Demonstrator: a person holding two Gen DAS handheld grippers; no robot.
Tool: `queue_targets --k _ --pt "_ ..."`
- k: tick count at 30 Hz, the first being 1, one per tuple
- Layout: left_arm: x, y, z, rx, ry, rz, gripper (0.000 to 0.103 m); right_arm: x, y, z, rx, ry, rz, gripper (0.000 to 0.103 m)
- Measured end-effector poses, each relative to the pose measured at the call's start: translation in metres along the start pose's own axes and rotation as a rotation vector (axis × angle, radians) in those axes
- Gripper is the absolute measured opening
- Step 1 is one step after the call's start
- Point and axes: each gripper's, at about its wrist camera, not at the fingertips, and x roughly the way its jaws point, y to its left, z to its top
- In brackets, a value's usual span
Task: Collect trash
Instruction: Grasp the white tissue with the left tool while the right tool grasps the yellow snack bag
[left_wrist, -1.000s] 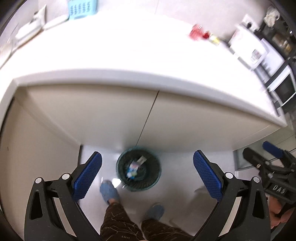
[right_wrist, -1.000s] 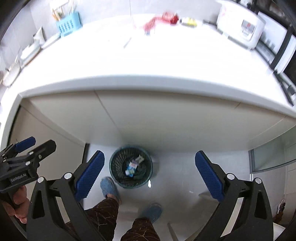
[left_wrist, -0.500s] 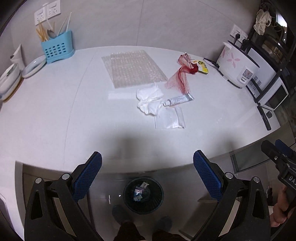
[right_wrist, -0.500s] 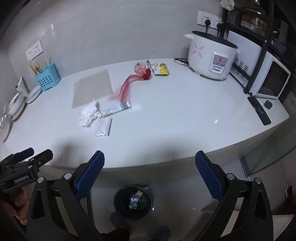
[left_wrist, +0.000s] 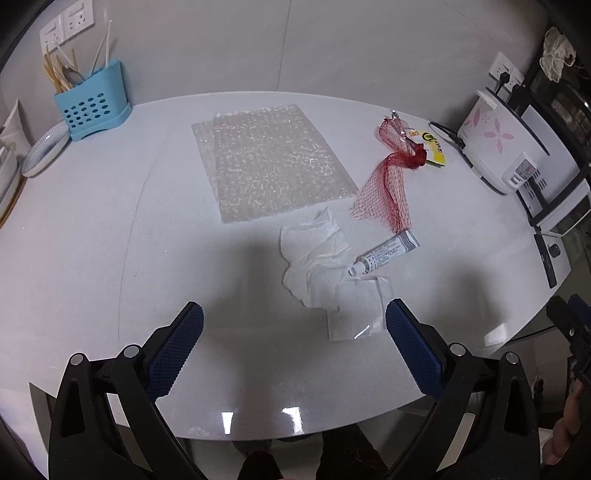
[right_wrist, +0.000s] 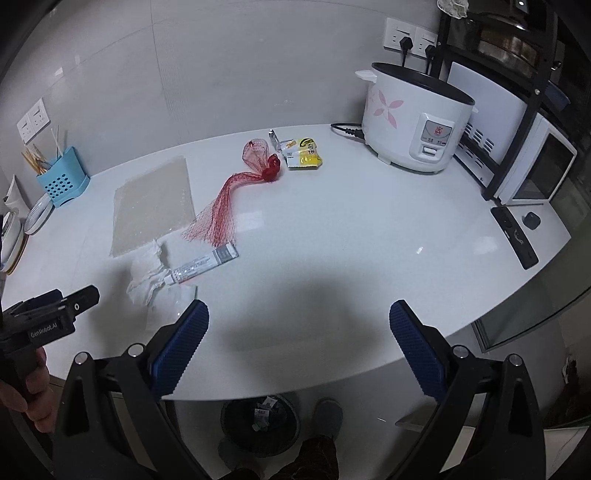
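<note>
White tabletop (left_wrist: 92, 240) carries the trash; crumpled tissue (left_wrist: 317, 258) sits just before the bubble wrap (left_wrist: 273, 162) — left gripper (left_wrist: 295, 332) and right gripper (right_wrist: 299, 332) both spread, empty; descend squarely, pinch the tissue's bulk.

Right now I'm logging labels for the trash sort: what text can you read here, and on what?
"GenRobot.AI": side of the left gripper, seen from the right wrist.
Tube: printed lines, too small to read.
Yellow snack packet: print and a round logo, unreadable.
Rice cooker: panel with a red symbol, lettering too small.
</note>
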Motion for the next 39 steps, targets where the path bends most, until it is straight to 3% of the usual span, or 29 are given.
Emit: queue_targets --k 8,17,25,39 --pt "0.048 -0.016 0.036 -0.045 0.046 0.095 0.097 0.090 -0.014 0.099 -0.108 0.029 0.055 0.094" --pt "0.095 -0.021 0.063 -0.209 0.117 0.159 0.097 0.197 -0.027 0.197 -0.180 0.129 0.098 0.094" --pt "0.119 -0.012 0.060 -0.287 0.165 0.230 0.097 0.267 -0.025 0.233 -0.200 0.218 0.096 0.094" --pt "0.133 -0.014 0.052 -0.320 0.251 0.272 0.093 0.341 -0.010 0.245 -0.189 0.378 0.101 0.093"
